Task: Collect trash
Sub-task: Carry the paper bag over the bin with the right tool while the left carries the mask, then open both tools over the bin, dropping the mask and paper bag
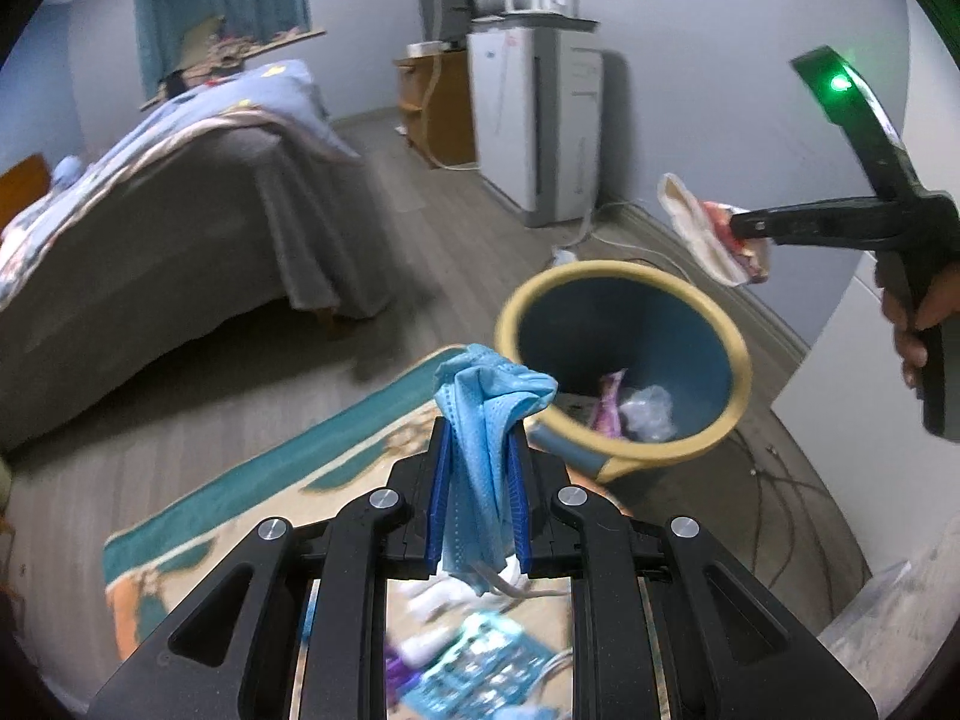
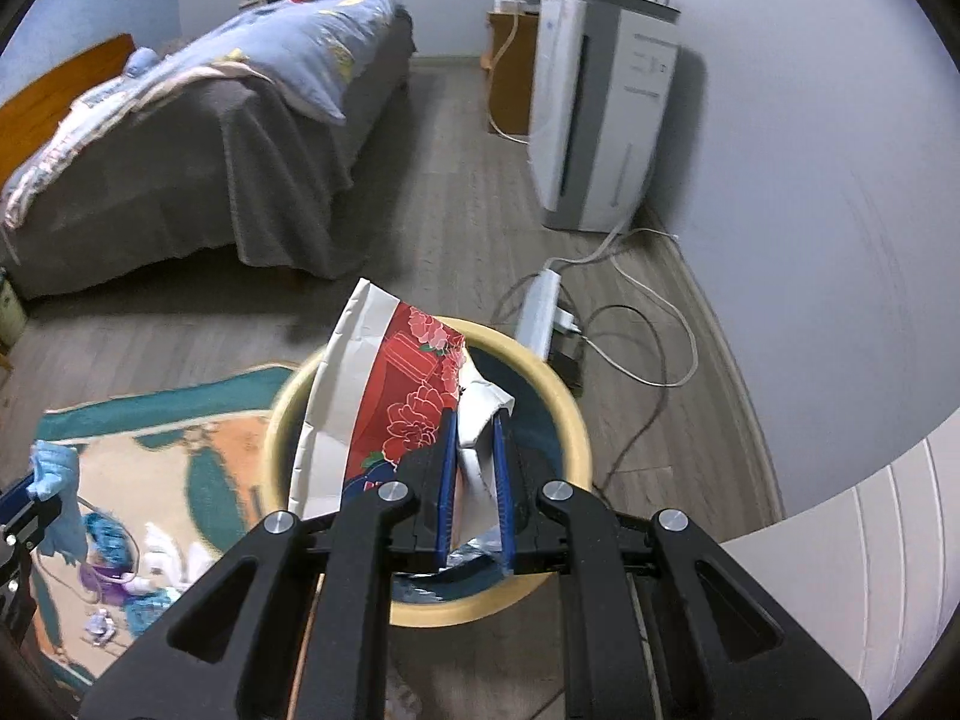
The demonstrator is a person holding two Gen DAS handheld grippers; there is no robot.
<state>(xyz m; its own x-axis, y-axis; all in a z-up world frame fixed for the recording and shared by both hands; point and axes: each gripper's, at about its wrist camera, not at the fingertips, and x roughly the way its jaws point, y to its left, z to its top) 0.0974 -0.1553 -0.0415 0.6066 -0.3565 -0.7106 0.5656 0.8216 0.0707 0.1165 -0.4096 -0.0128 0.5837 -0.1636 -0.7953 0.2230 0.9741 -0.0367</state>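
Note:
A blue bin with a cream rim [image 1: 624, 456] [image 2: 576, 414] stands on the floor by the rug, with a purple wrapper [image 1: 609, 405] and clear plastic [image 1: 648, 414] inside. My left gripper [image 1: 478, 432] is shut on a crumpled blue face mask [image 1: 486, 402], just left of the bin's rim. My right gripper [image 2: 477, 426] is shut on a flattened red-and-white flowered paper carton [image 2: 384, 402], held right above the bin's mouth. In the left wrist view that carton [image 1: 696, 228] hangs above and right of the bin, with a hand on the gripper's handle.
More litter [image 2: 114, 564] lies on the patterned rug [image 2: 156, 462]: blue, purple and white scraps. A power strip [image 2: 537, 306] with cables lies behind the bin. A bed [image 2: 180, 138] stands to the left, a white appliance [image 2: 600, 120] by the wall, a white cabinet [image 2: 870, 540] at right.

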